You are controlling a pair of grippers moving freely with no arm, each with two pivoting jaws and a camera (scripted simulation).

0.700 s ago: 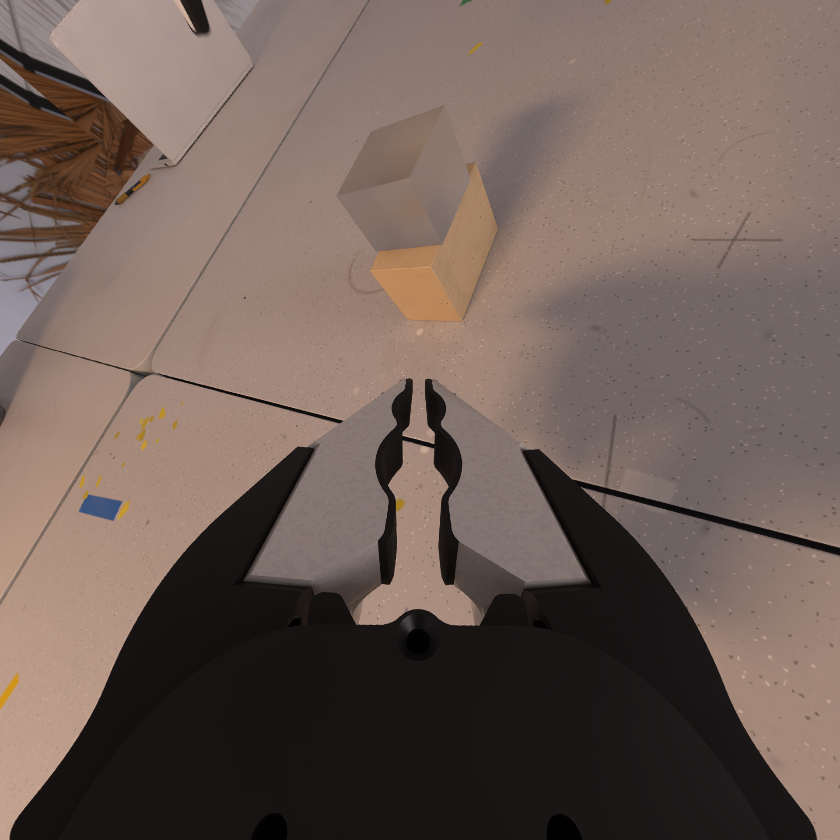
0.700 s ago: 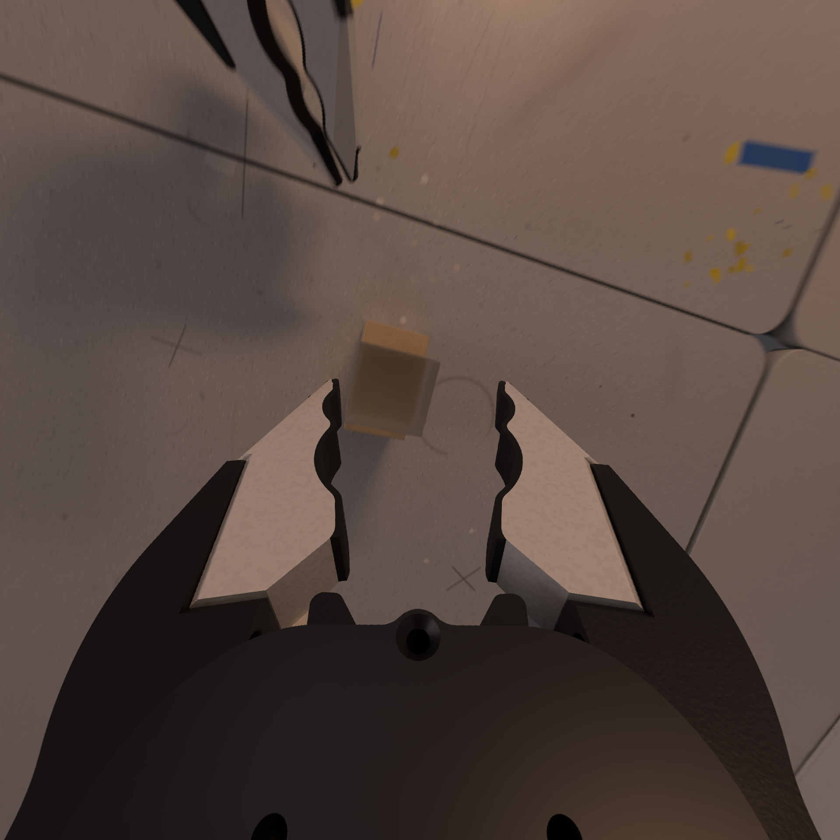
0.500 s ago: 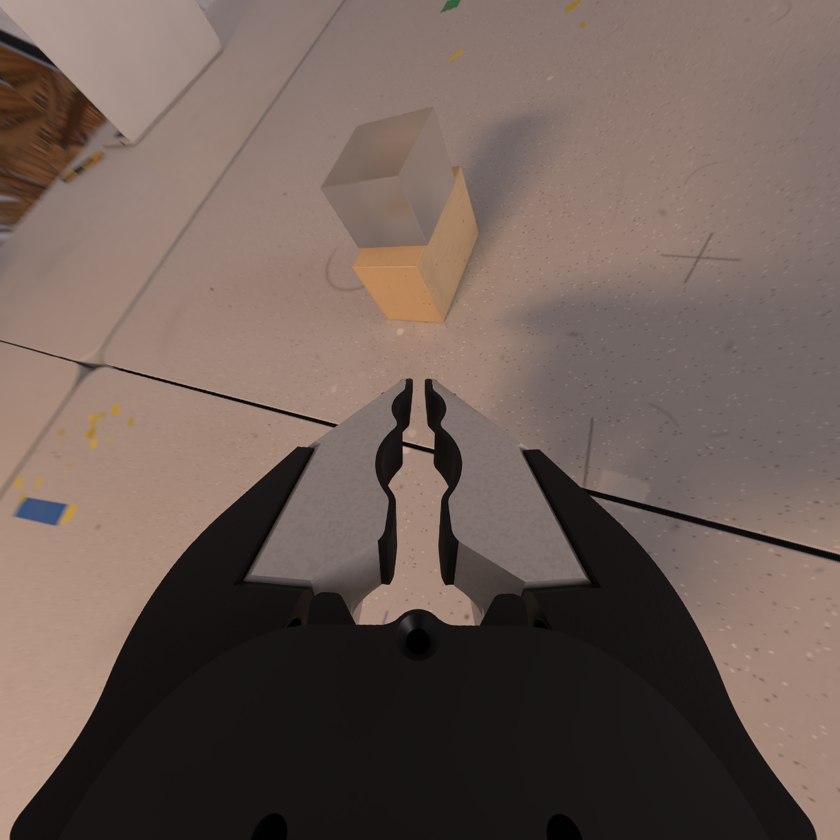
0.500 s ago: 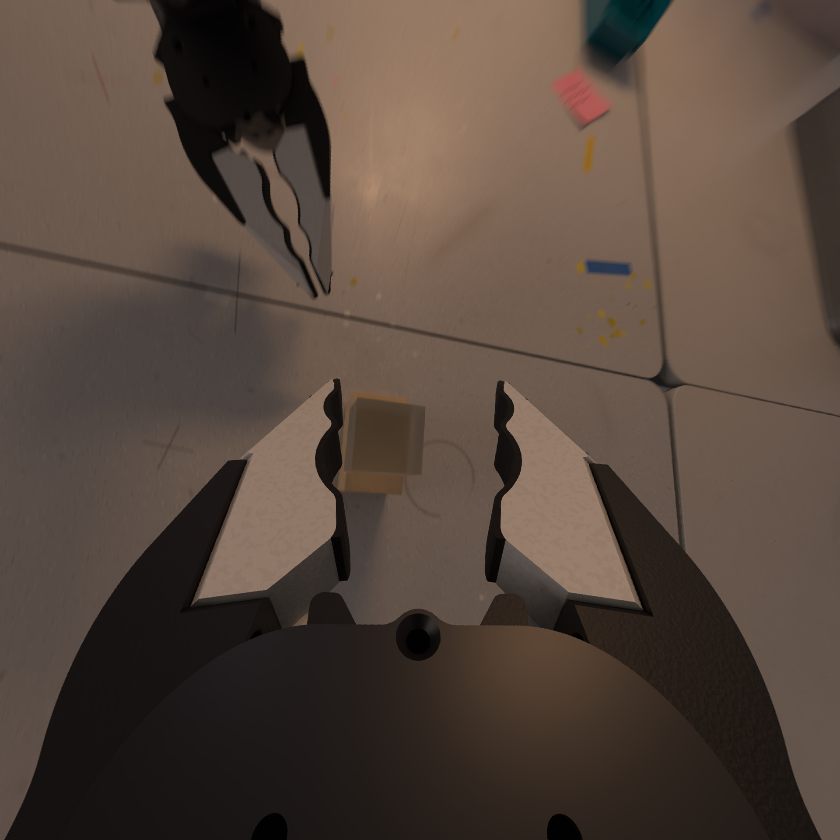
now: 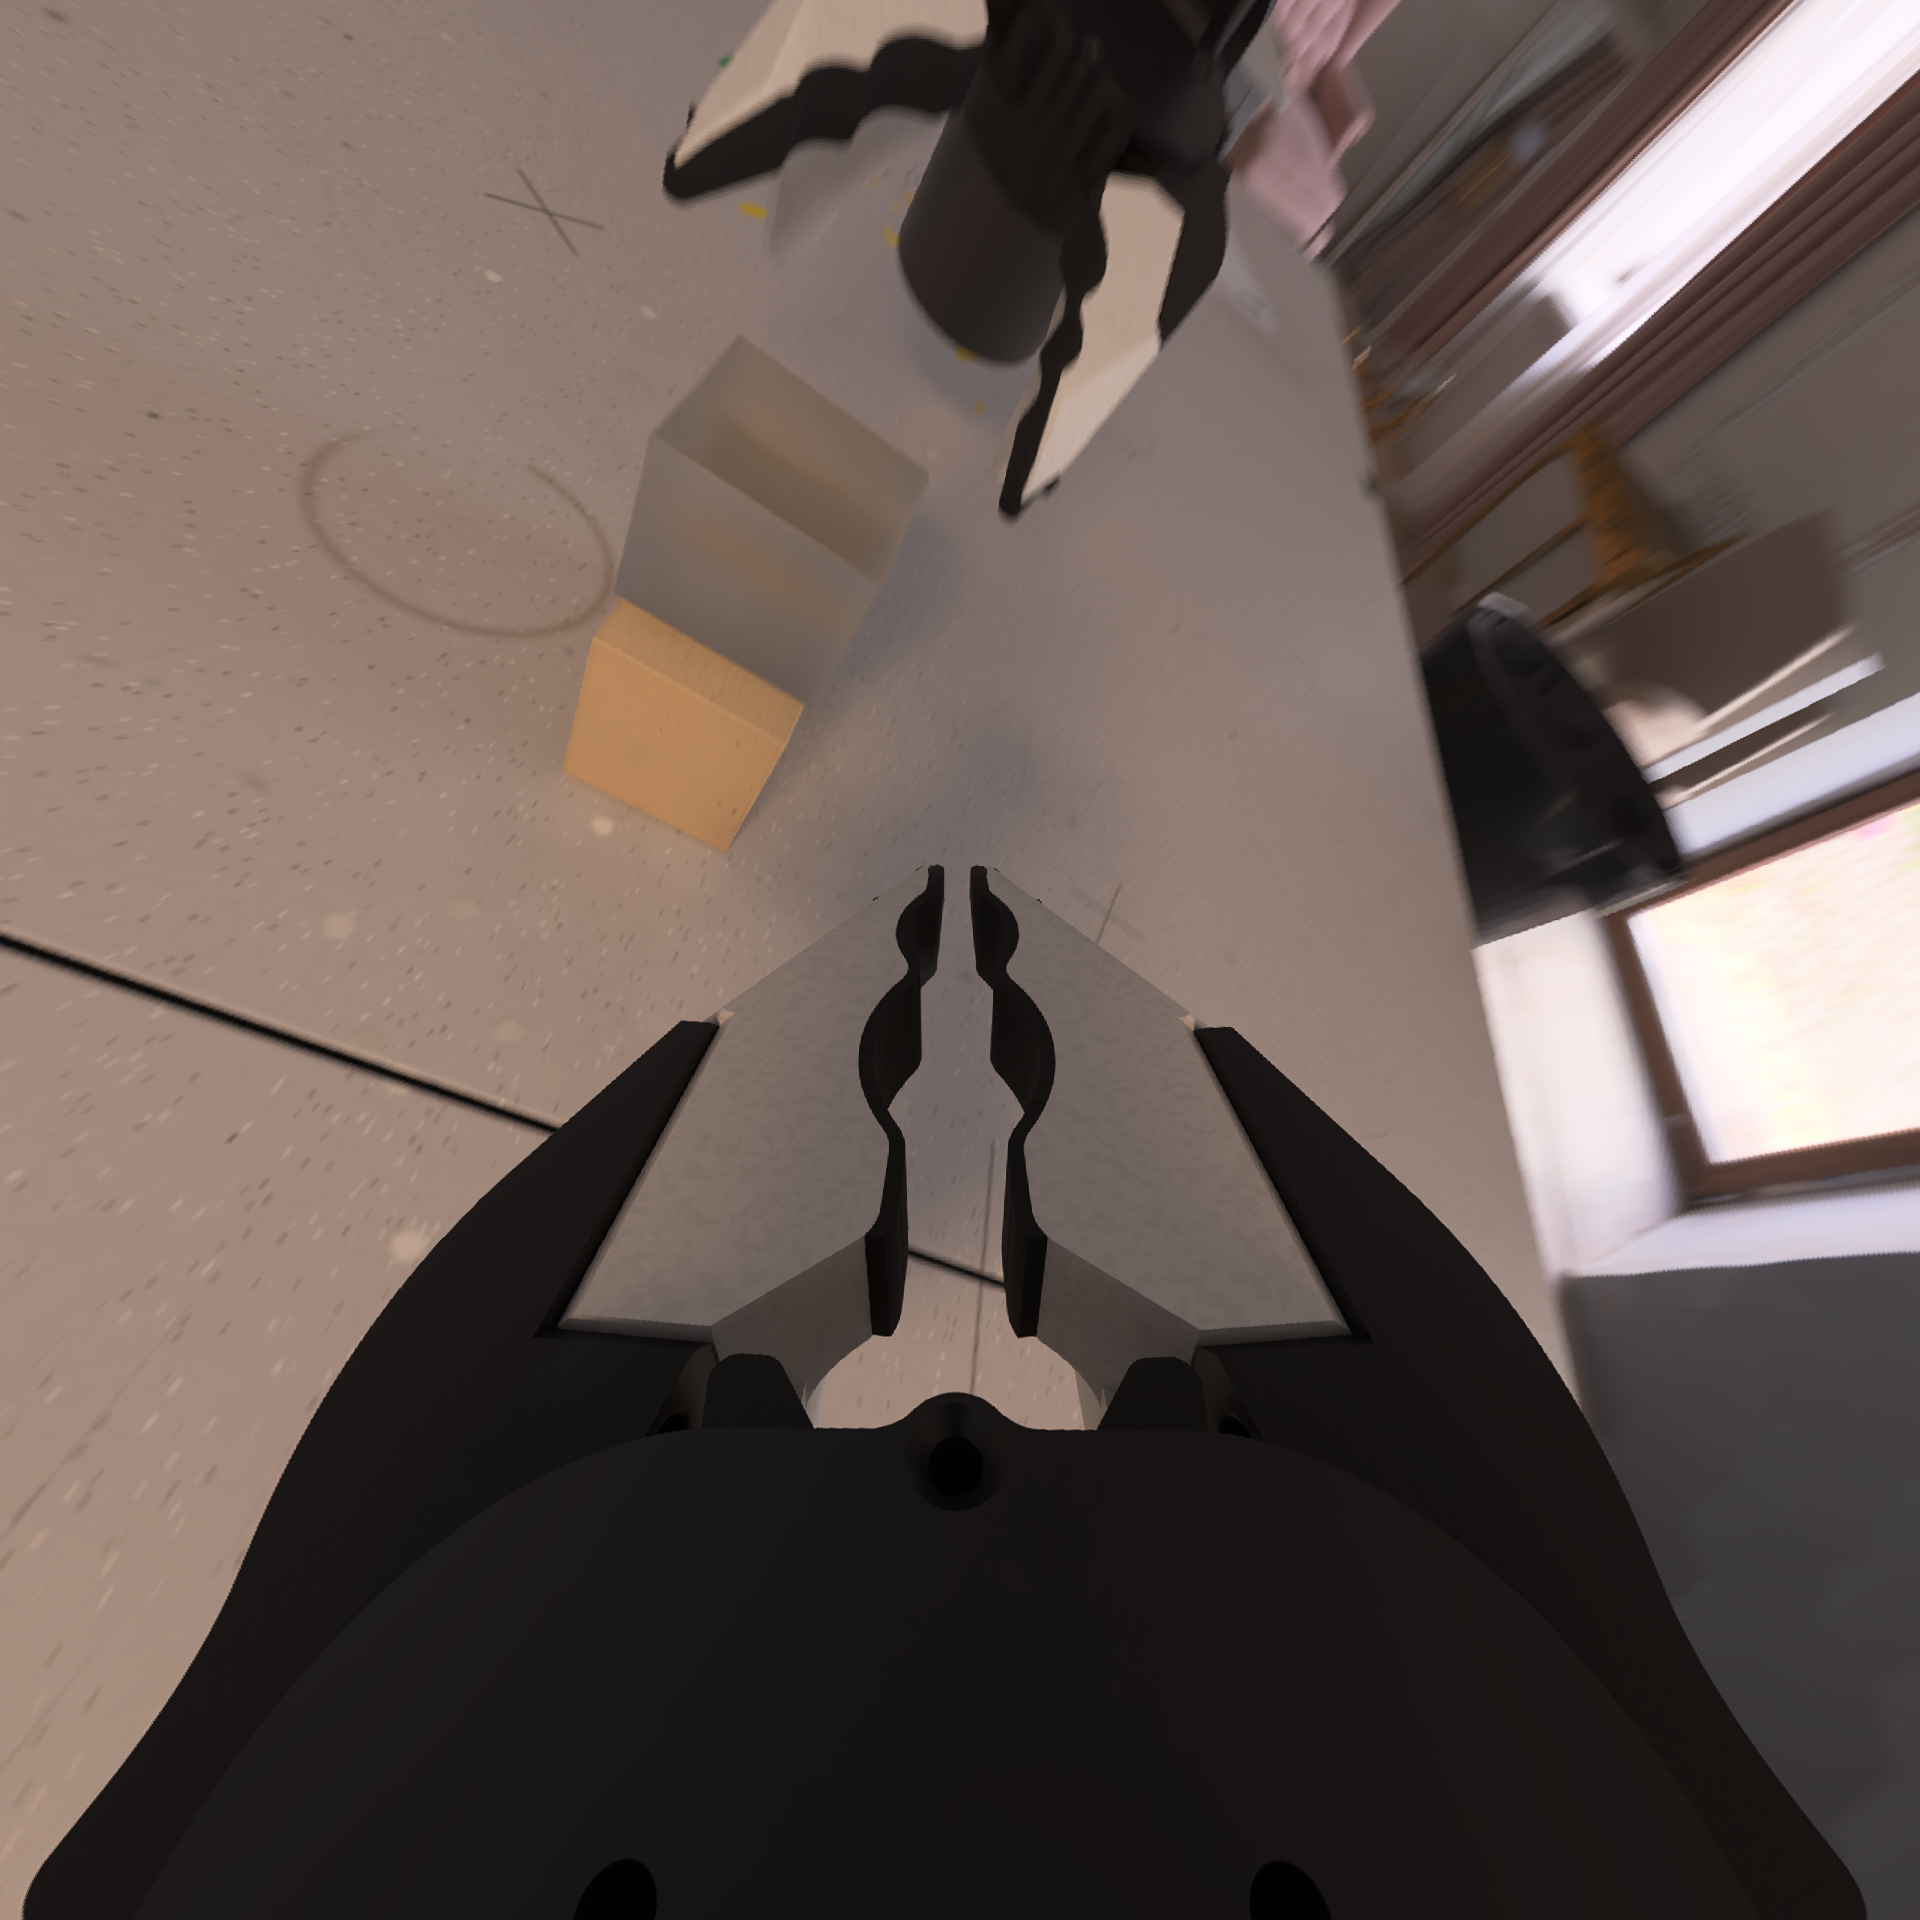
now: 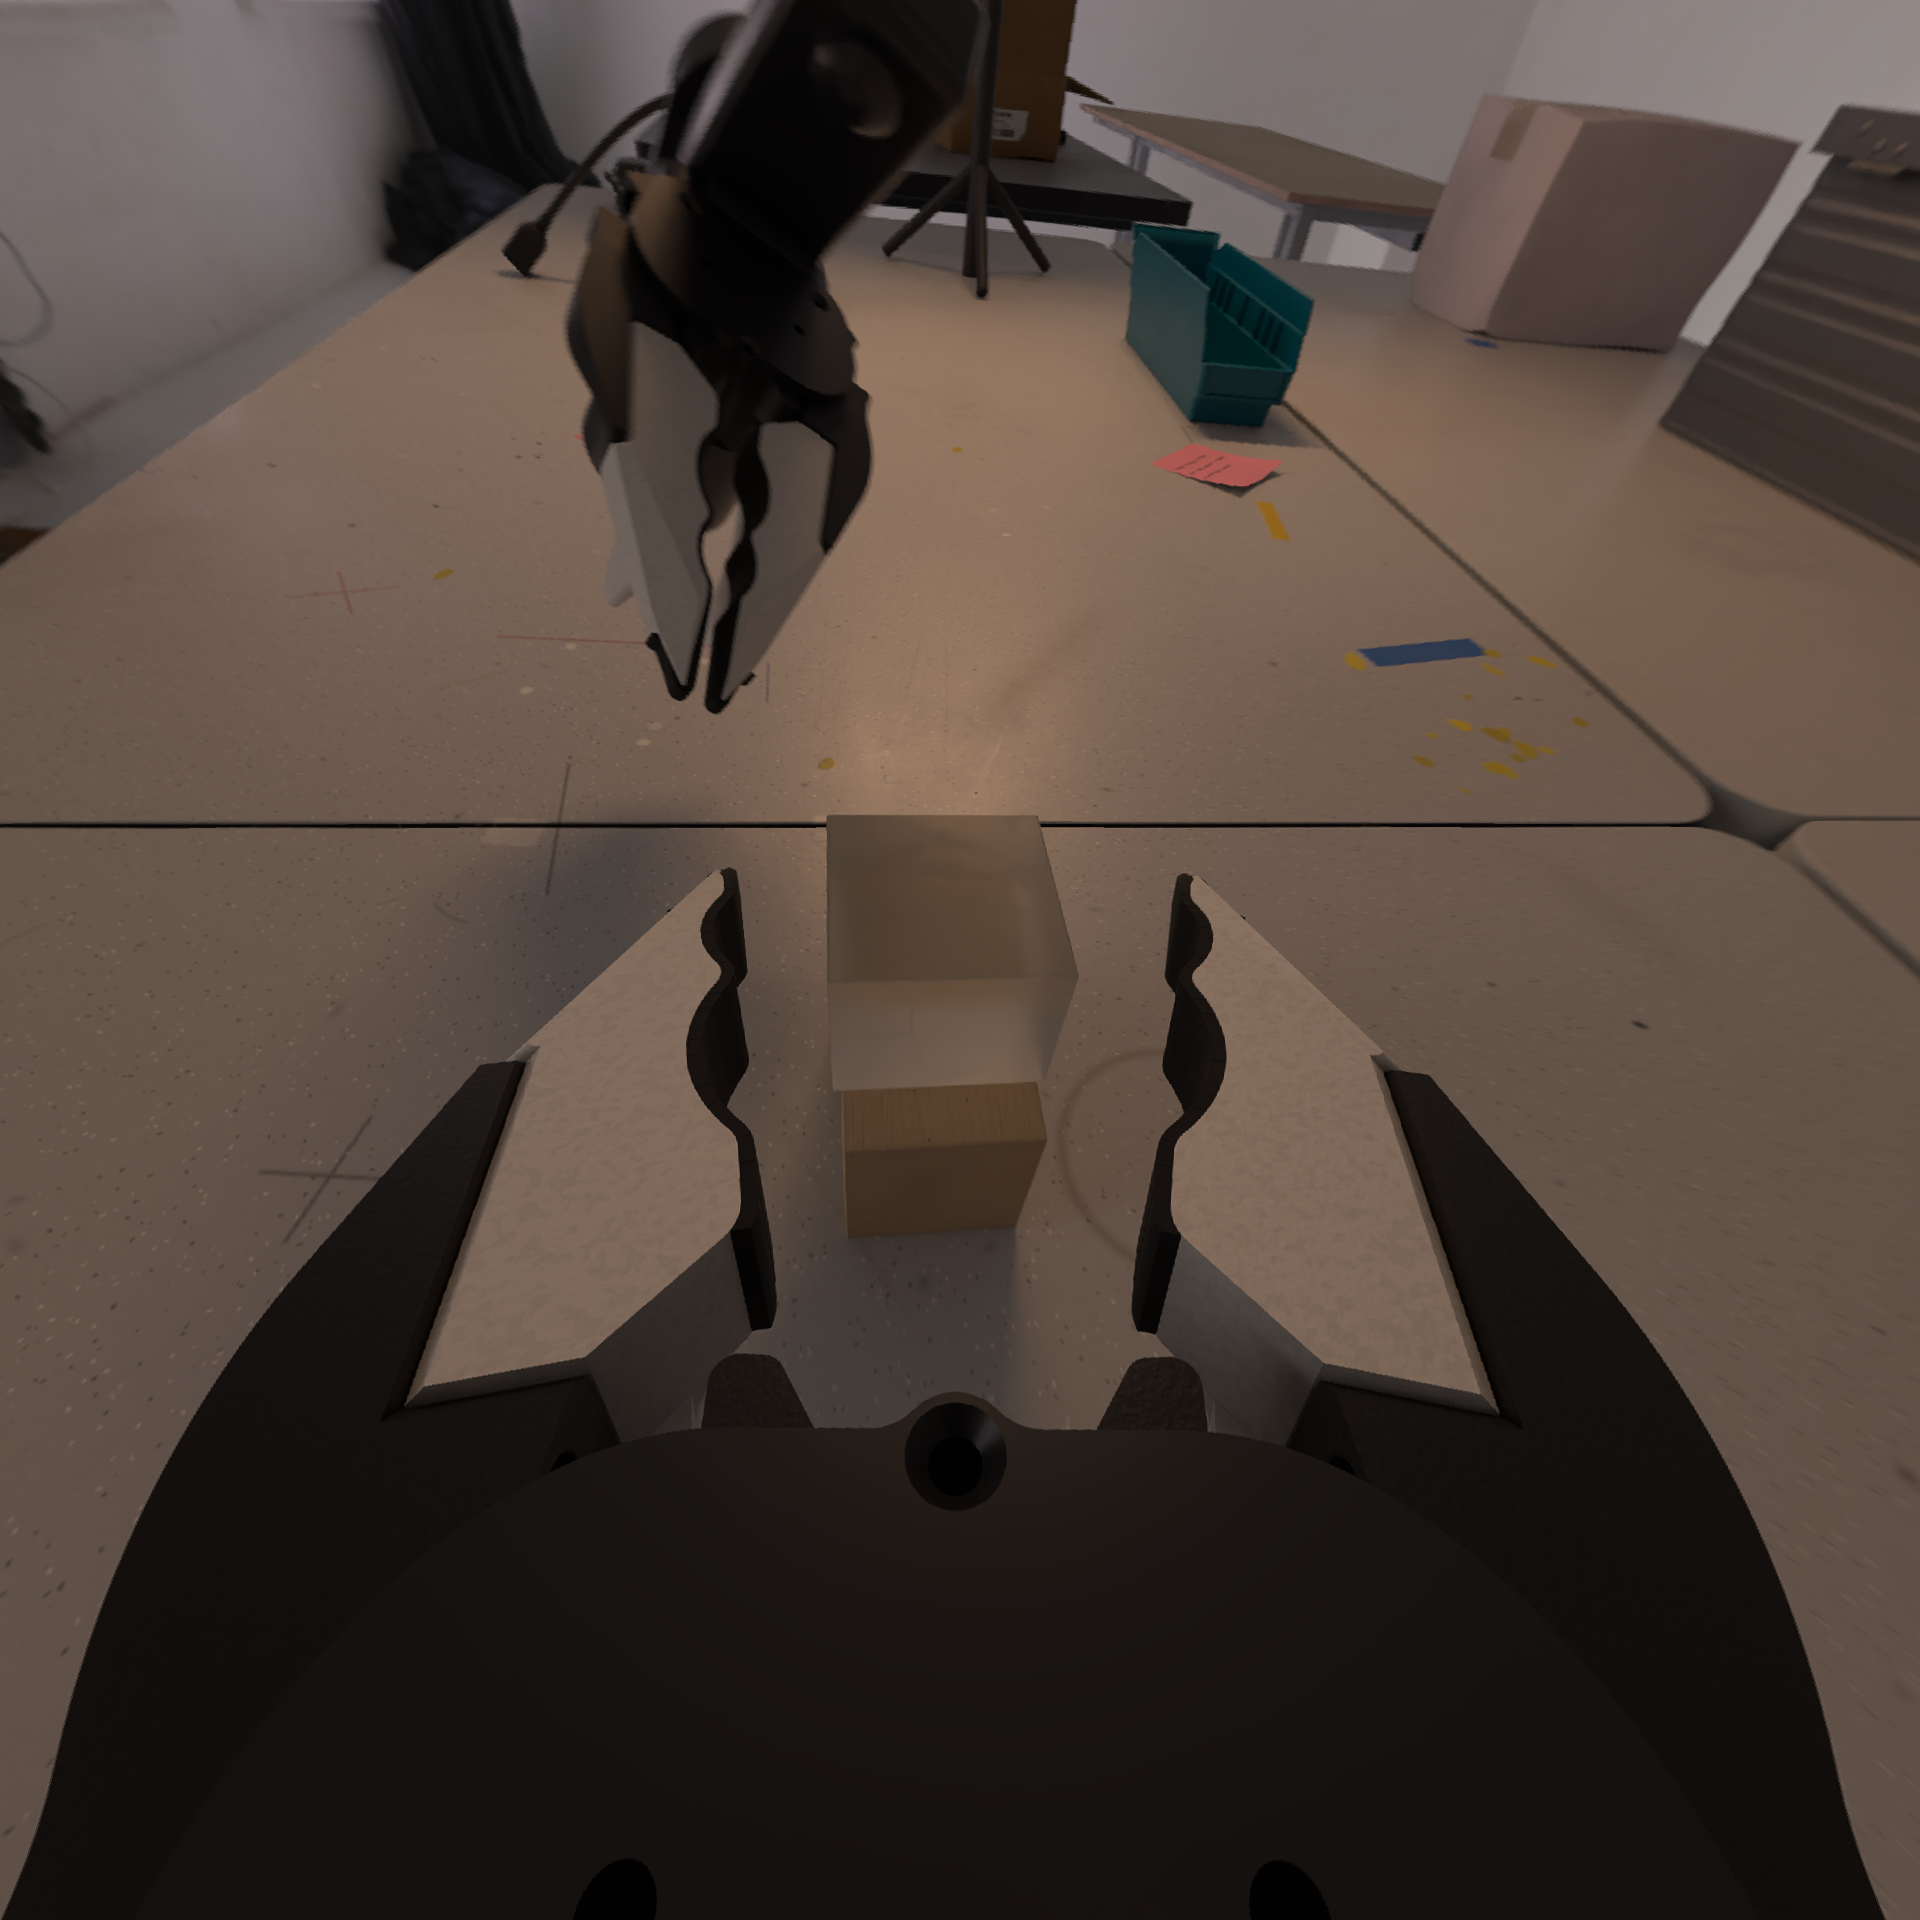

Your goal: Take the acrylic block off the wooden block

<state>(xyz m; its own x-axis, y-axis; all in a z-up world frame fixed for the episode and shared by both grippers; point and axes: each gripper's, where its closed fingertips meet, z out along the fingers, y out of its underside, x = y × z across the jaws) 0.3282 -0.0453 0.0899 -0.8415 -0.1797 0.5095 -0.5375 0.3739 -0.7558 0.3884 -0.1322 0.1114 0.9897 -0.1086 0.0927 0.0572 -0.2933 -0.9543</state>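
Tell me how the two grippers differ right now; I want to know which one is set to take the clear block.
The right gripper has its fingers spread wide; the left gripper has its fingers nearly together. The right gripper frames the acrylic block on the wooden block without touching it; the left gripper's fingers point past the stack's side. Both hold nothing.

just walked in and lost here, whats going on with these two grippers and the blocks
A clear acrylic block sits on a light wooden block on the beige speckled table. The right gripper, jaws open, is lined up with the stack between its fingers but not gripping. The left gripper, nearly shut and empty, hangs off to the side. Nothing is lifted yet.
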